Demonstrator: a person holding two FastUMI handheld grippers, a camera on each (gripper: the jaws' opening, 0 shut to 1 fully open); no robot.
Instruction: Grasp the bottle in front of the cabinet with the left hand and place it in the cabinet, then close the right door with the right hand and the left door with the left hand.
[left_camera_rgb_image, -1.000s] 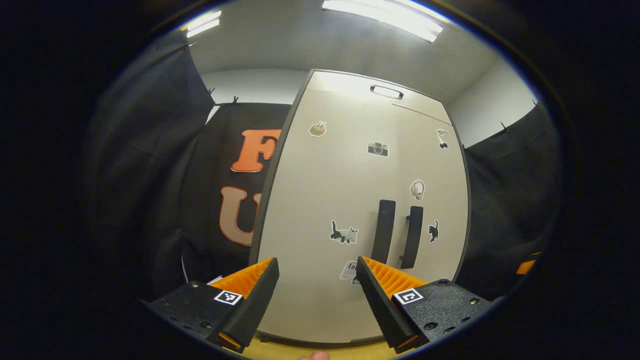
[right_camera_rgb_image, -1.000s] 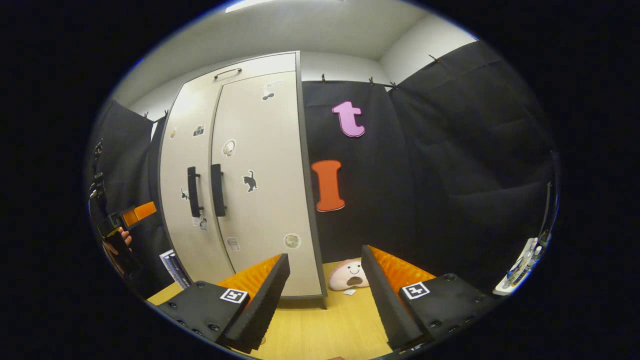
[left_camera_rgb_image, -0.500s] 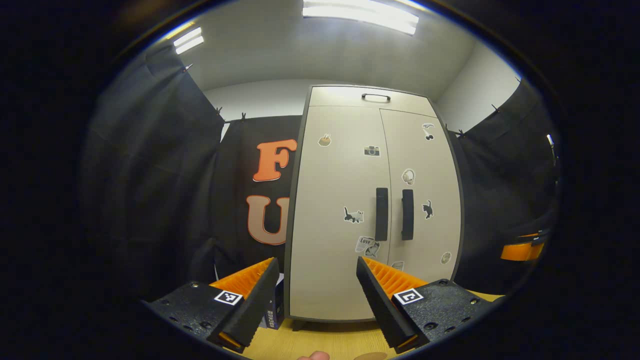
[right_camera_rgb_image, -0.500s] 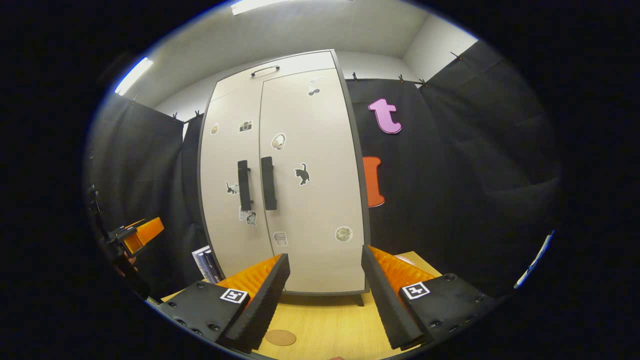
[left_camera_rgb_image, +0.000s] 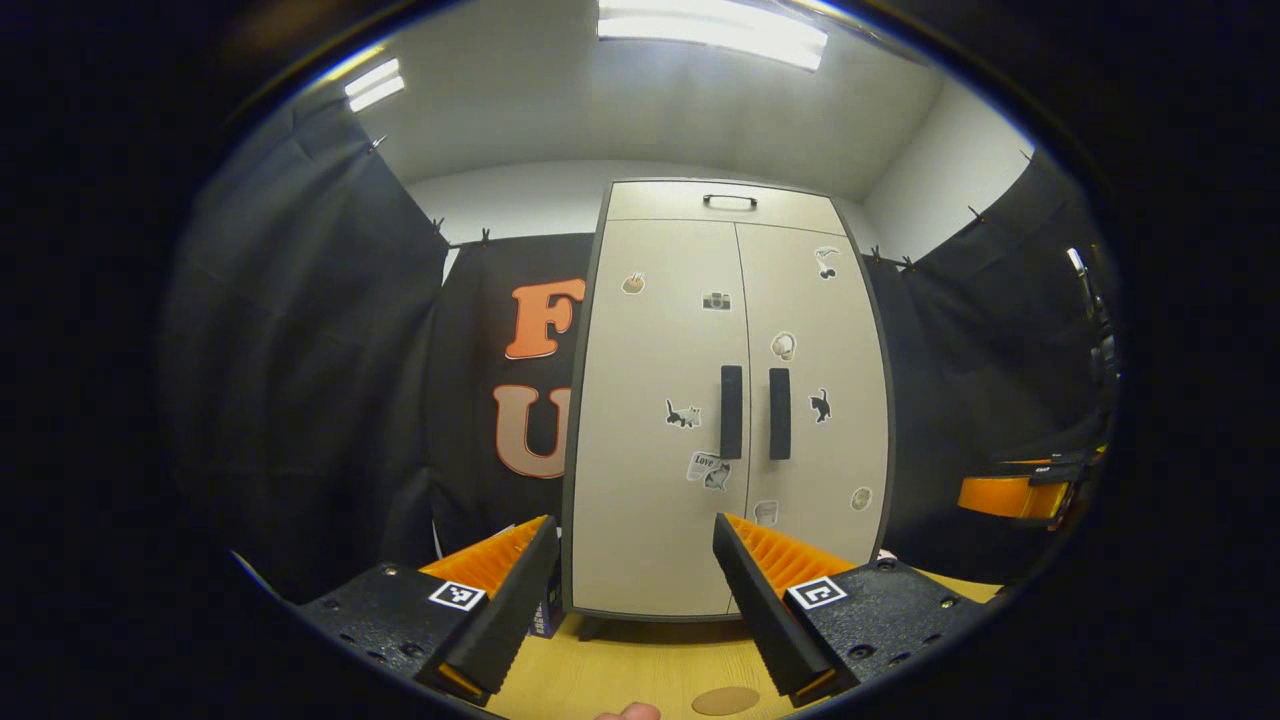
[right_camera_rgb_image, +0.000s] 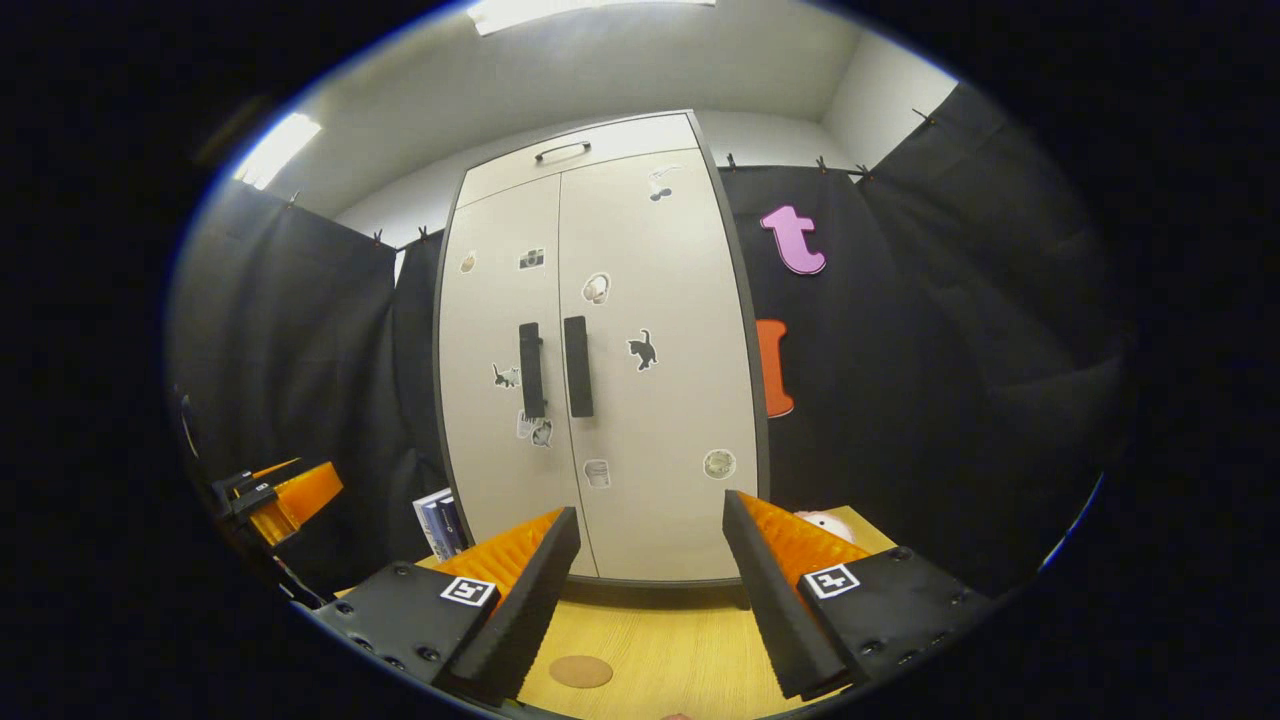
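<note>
Left gripper (left_camera_rgb_image: 632, 600): you hold its fingers spread wide with nothing between them, low over the tabletop; I judge it backed off because its work on the left door looks done.
Right gripper (right_camera_rgb_image: 645, 600): your other tool is likewise spread and empty, aimed straight at the cabinet; from the left gripper view it shows as an orange wedge at 3 o'clock (left_camera_rgb_image: 1005, 495).
Table (right_camera_rgb_image: 680, 660): bare wood lies under both tools, with a small round brown disc (right_camera_rgb_image: 580, 671) at 6 o'clock, just ahead of the right gripper's fingers.
Side items: a book-like pack (right_camera_rgb_image: 438, 520) leans at the cabinet's left foot, at 8 o'clock; a pale plush thing (right_camera_rgb_image: 825, 522) peeks past your right finger and is mostly cut off.
Cabinet (left_camera_rgb_image: 725, 400): it stands at 12 o'clock, well apart from both tools.
Left door (left_camera_rgb_image: 655, 420): closed, flush with its partner.
Right door (left_camera_rgb_image: 815, 400): closed too; the two dark handles (left_camera_rgb_image: 755, 412) sit side by side at the seam.
Bottle: no bottle stands before the cabinet; I judge it inside, hidden by the closed doors, so you cannot confirm that.
</note>
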